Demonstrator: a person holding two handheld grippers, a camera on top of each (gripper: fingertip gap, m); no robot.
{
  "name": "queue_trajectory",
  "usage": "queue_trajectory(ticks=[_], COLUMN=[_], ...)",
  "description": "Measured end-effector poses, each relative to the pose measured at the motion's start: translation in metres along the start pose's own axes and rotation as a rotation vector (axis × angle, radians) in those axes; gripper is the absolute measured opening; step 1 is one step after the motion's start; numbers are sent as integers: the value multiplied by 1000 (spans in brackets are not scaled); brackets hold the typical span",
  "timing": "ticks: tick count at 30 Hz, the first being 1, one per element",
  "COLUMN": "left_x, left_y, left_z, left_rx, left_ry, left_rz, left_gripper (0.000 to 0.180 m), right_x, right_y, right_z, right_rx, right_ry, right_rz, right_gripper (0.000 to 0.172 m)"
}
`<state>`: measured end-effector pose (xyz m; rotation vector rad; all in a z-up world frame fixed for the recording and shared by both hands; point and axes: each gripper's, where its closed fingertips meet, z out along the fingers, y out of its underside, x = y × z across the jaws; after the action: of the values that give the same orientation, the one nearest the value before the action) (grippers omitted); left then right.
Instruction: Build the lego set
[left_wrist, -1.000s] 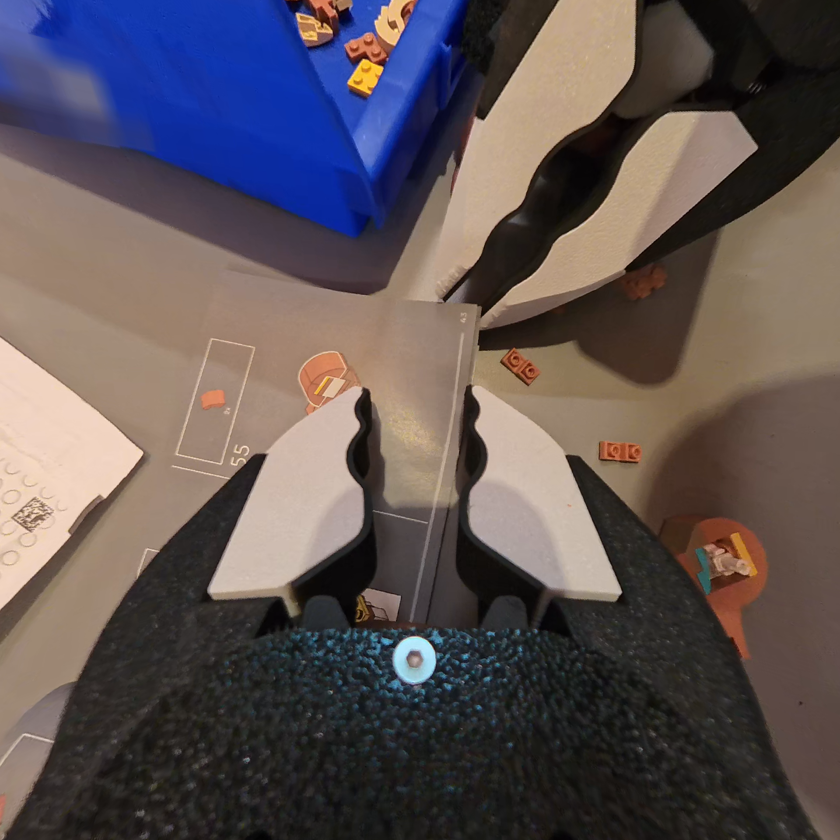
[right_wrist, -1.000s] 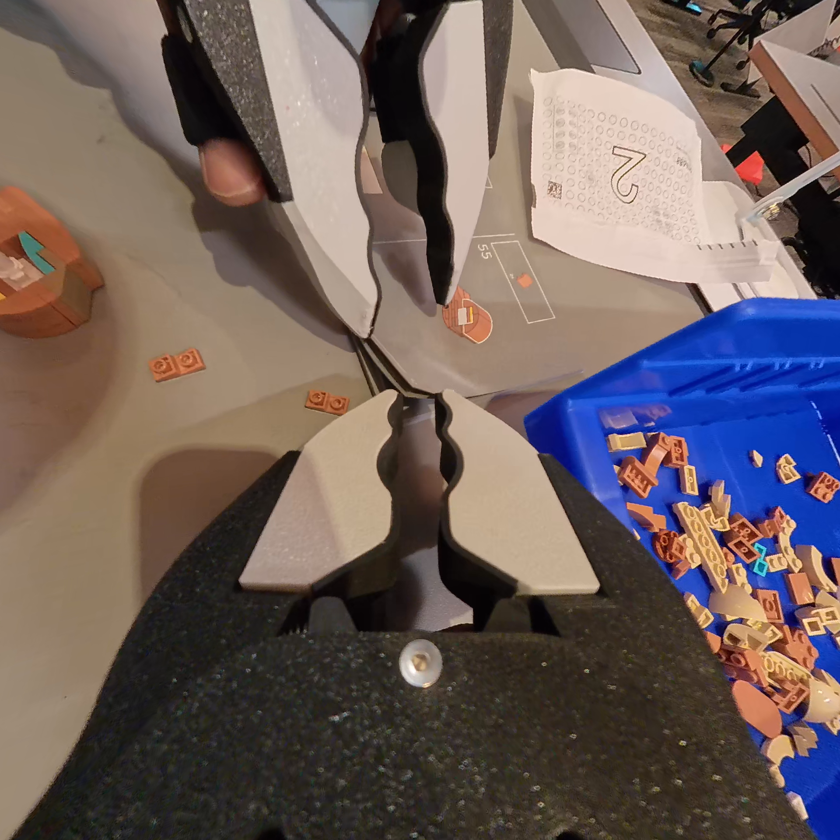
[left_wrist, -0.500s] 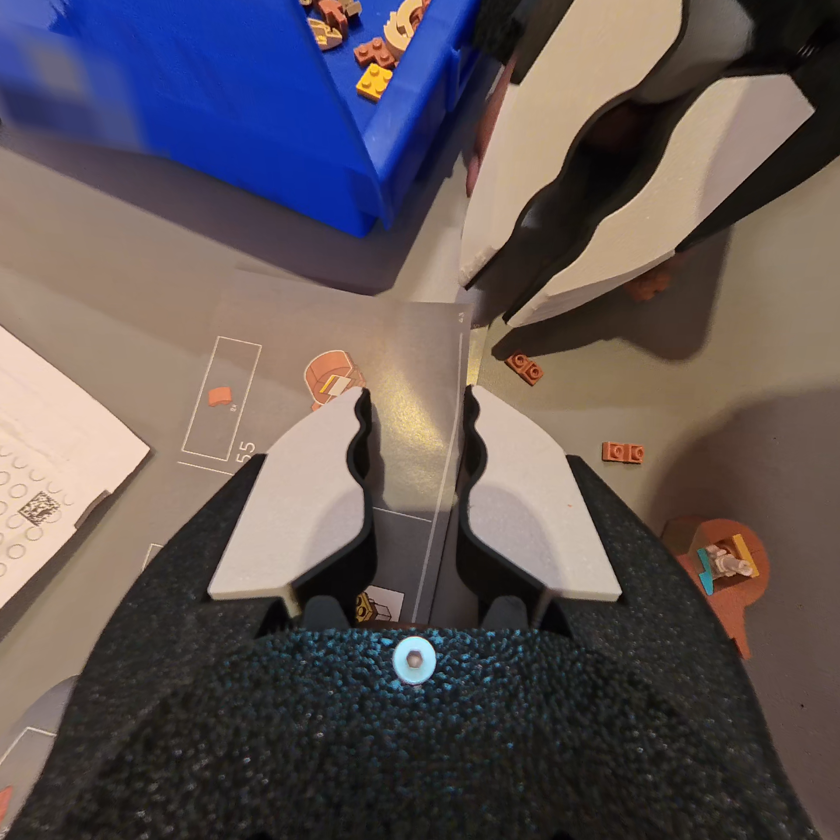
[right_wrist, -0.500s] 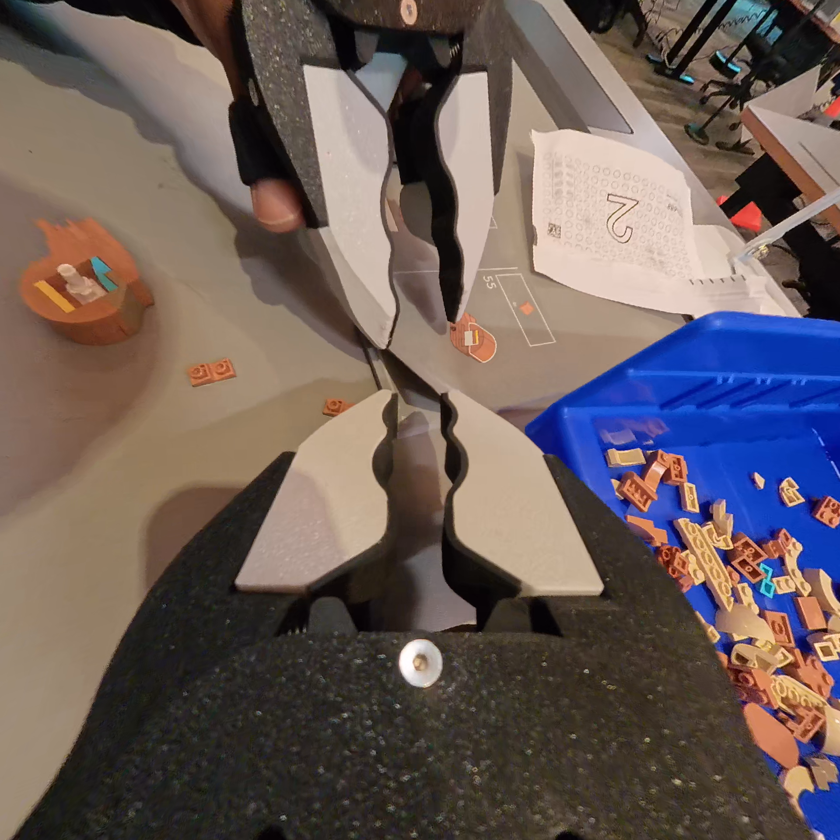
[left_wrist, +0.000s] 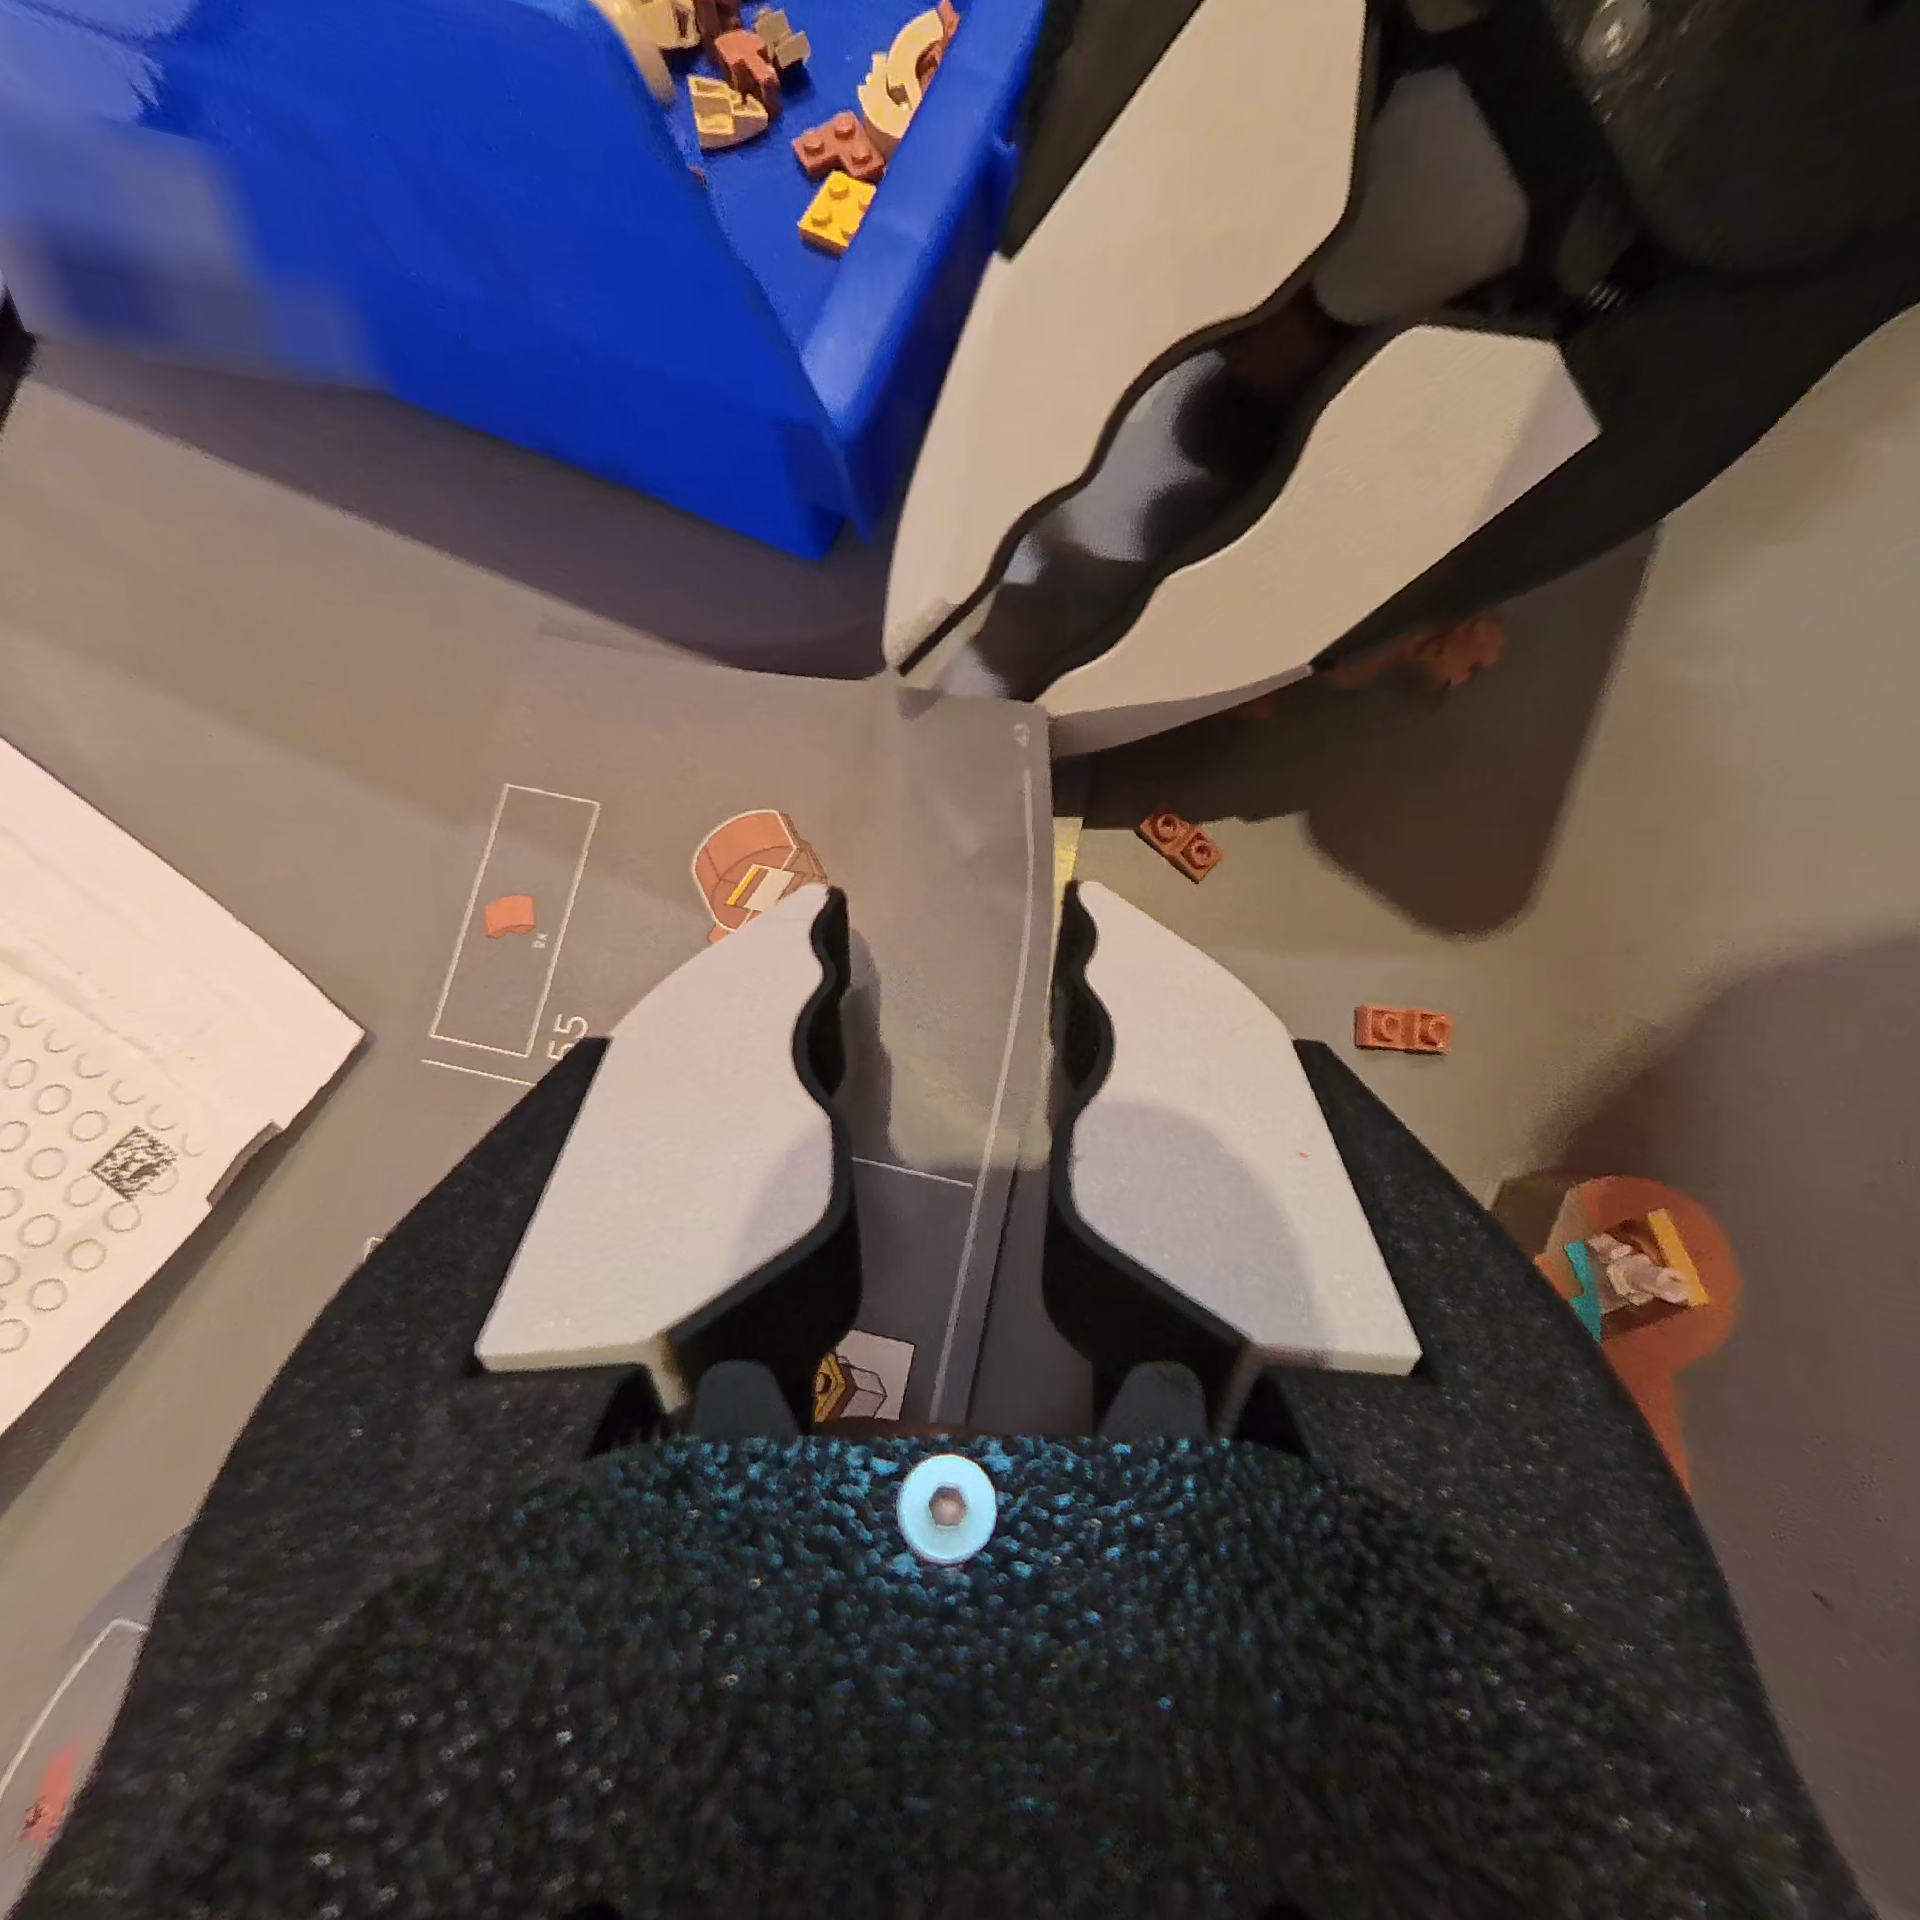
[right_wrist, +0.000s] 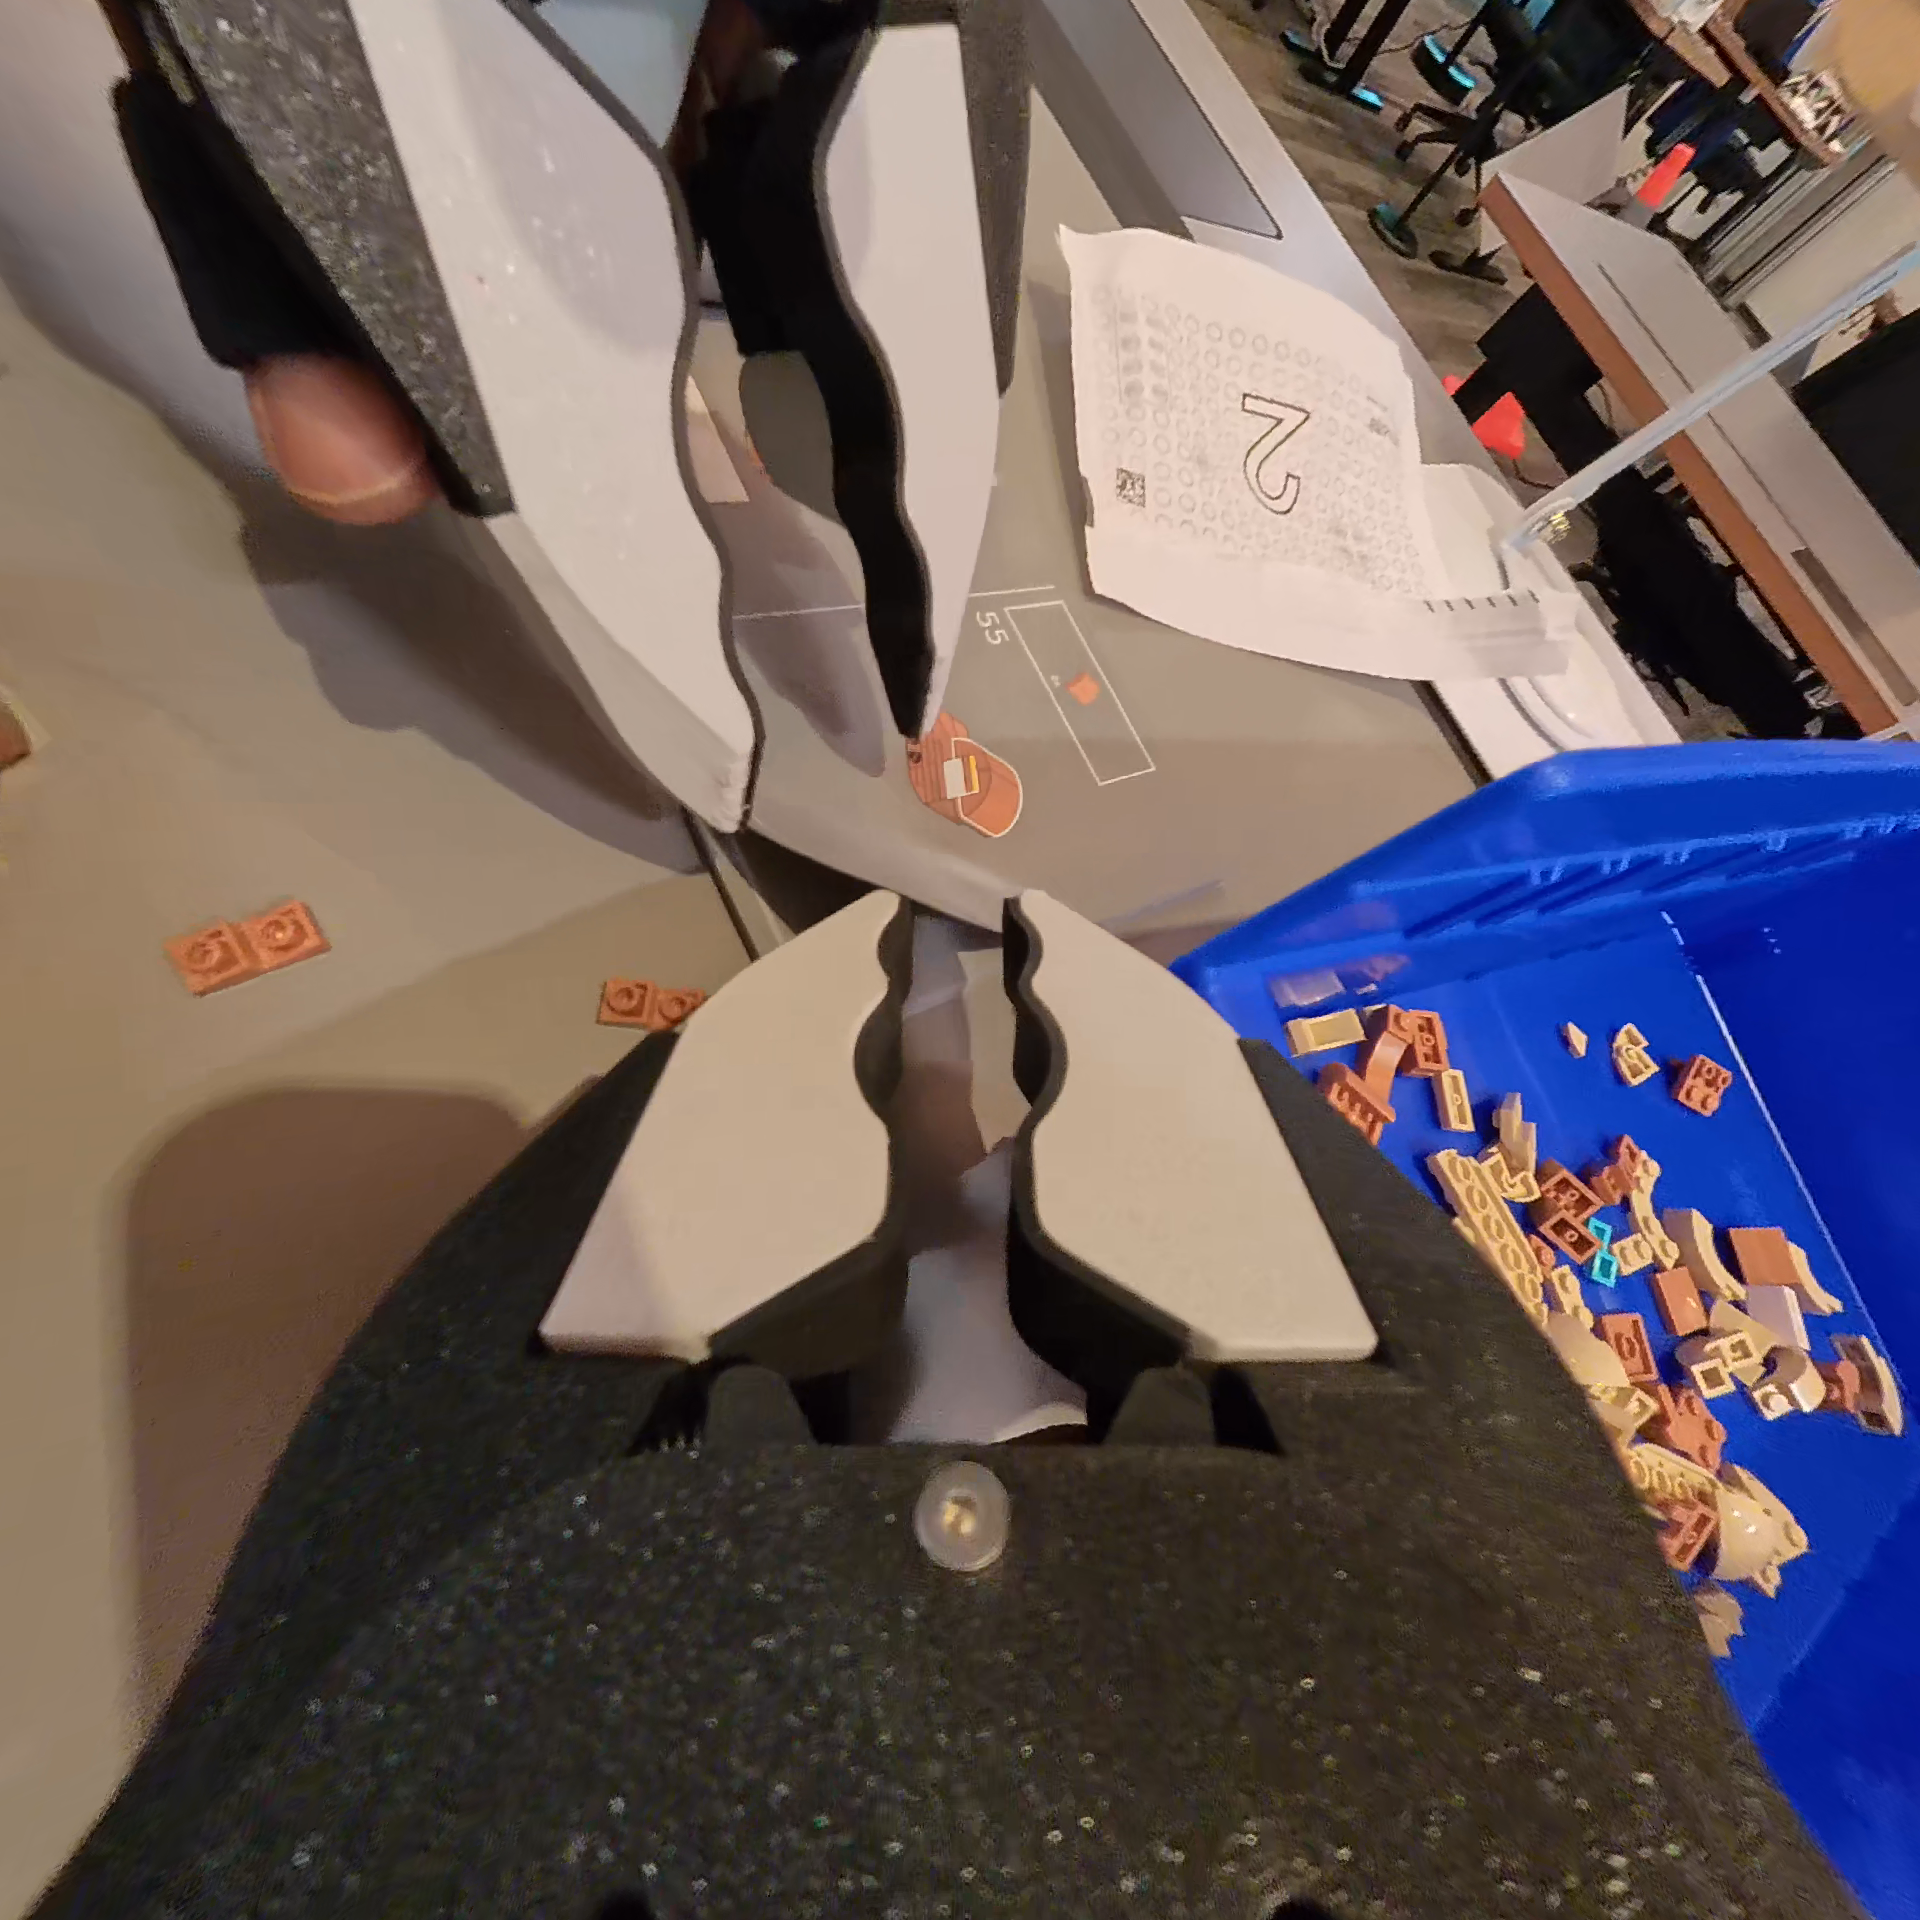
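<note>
roughly at the middle of both views lies a grey printed instruction booklet (left_wrist: 665, 831), flat on the grey table (left_wrist: 1558, 831), its near corner pointing at the right gripper (right_wrist: 956, 914). that corner lifts off the lower sheets and runs in between the right gripper's fingertips, which stand narrowly apart with the page edge between them; whether the pads press on it cannot be told. the left gripper (left_wrist: 951, 904) hovers over the same page from the opposite side, its fingers spread and bare, the page's long printed border line running up the gap between them. so the two grippers face each other across the page, and the right one is nearer the lifted corner.

a blue plastic bin (right_wrist: 1714, 935) of loose brown and tan building bricks (right_wrist: 1558, 1226) sits just beside the right gripper. two small reddish-brown two-stud plates (left_wrist: 1179, 844) (left_wrist: 1401, 1029) lie on the table near the left gripper's right finger. a round reddish-brown brick model (left_wrist: 1631, 1268) stands further off. a white perforated paper bag (right_wrist: 1247, 436) lies beyond the booklet.

the page carries a printed step number, a boxed part picture and a drawing of the model; the bag carries a large numeral and a small square code.
</note>
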<state>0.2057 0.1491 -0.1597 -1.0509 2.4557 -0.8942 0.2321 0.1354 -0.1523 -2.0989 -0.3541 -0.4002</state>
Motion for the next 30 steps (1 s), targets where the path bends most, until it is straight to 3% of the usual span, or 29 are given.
queue_trajectory(ticks=[10, 16, 22, 30], left_x=[0, -8, -14, -31], left_y=[-7, -14, -12, -10], left_z=[2, -8, -20, -75], left_rx=[-19, 26, 124, 462], left_ry=[-157, -237, -246, -260], left_rz=[95, 73, -75, -399], left_gripper=[33, 0, 0, 0], right_x=[7, 9, 11, -9], right_y=[-13, -15, -24, -58], right_z=[5, 5, -3, 0], right_rx=[51, 58, 80, 106], right_ry=[58, 76, 103, 95], right_rz=[46, 52, 64, 45], right_gripper=[16, 16, 16, 15])
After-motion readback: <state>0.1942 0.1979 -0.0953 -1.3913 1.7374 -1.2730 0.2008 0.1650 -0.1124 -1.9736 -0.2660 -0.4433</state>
